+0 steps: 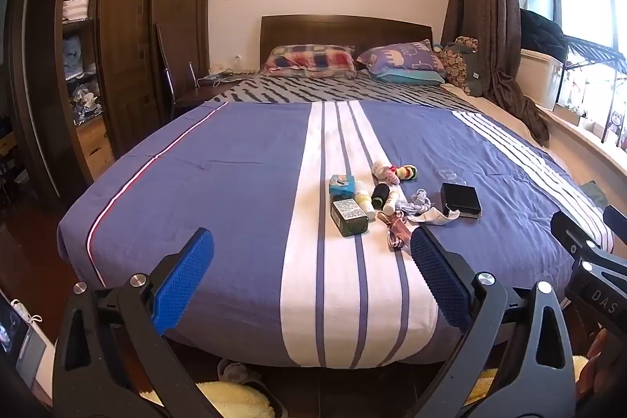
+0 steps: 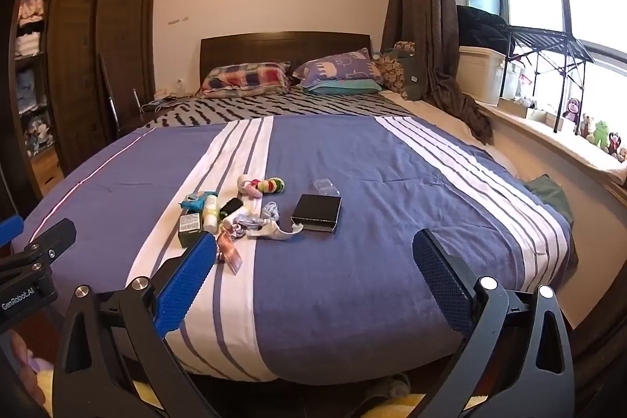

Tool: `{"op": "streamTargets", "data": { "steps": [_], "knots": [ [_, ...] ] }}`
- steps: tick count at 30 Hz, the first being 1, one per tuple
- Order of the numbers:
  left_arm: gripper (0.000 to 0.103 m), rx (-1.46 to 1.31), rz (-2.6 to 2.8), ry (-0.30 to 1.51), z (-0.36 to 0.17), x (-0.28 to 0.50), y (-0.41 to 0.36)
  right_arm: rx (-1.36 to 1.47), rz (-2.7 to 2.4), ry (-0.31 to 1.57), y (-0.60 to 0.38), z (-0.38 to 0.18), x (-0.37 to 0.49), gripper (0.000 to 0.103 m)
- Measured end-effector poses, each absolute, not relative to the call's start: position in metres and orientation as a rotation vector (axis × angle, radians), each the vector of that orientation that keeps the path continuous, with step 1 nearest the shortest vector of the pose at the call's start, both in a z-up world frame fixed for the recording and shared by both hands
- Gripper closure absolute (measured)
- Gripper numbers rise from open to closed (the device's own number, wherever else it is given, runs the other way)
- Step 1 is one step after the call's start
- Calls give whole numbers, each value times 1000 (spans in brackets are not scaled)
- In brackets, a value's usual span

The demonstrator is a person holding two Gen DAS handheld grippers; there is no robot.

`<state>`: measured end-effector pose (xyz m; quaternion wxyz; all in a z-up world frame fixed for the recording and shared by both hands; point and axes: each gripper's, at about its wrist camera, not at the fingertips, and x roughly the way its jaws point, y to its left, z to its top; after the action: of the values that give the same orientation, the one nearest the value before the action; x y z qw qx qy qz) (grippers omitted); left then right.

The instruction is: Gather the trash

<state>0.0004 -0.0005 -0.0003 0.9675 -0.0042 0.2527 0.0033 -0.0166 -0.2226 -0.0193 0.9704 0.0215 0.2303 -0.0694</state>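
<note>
A cluster of small items lies on the blue and white striped bedspread [image 1: 235, 183] [image 2: 392, 183]: a dark green box [image 1: 348, 218] [image 2: 189, 228], a teal tissue pack [image 1: 341, 184] [image 2: 198, 199], a small pale bottle [image 1: 363, 203] [image 2: 211, 213], a black flat box [image 1: 461, 200] [image 2: 318, 212], a clear plastic piece [image 1: 450, 175] [image 2: 323, 187], a pink wrapper [image 1: 396, 230] [image 2: 229, 249], white crumpled scraps [image 1: 427, 214] [image 2: 274, 232] and a small colourful toy [image 1: 395, 173] [image 2: 262, 186]. My left gripper [image 1: 311, 245] and right gripper [image 2: 313, 249] are both open and empty, held at the foot of the bed, short of the items.
Pillows [image 1: 309, 59] and a wooden headboard [image 1: 345, 30] are at the far end. A dark wardrobe [image 1: 117, 46] with open shelves stands left, a chair [image 1: 176, 81] beside it. A window sill [image 2: 548, 140] with toys and a curtain [image 2: 415, 6] are right. Slippers [image 1: 235, 375] lie under the bed's foot.
</note>
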Motion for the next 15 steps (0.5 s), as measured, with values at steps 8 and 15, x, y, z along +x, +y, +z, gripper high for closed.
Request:
{"op": "streamTargets", "data": {
  "steps": [8, 15],
  "knots": [
    [8, -11, 13, 500, 1, -2, 0, 54, -133, 462, -225, -19, -15, 3],
    [8, -12, 7, 497, 5, -3, -2, 65, -133, 426, -230, -16, -23, 3]
  ]
}}
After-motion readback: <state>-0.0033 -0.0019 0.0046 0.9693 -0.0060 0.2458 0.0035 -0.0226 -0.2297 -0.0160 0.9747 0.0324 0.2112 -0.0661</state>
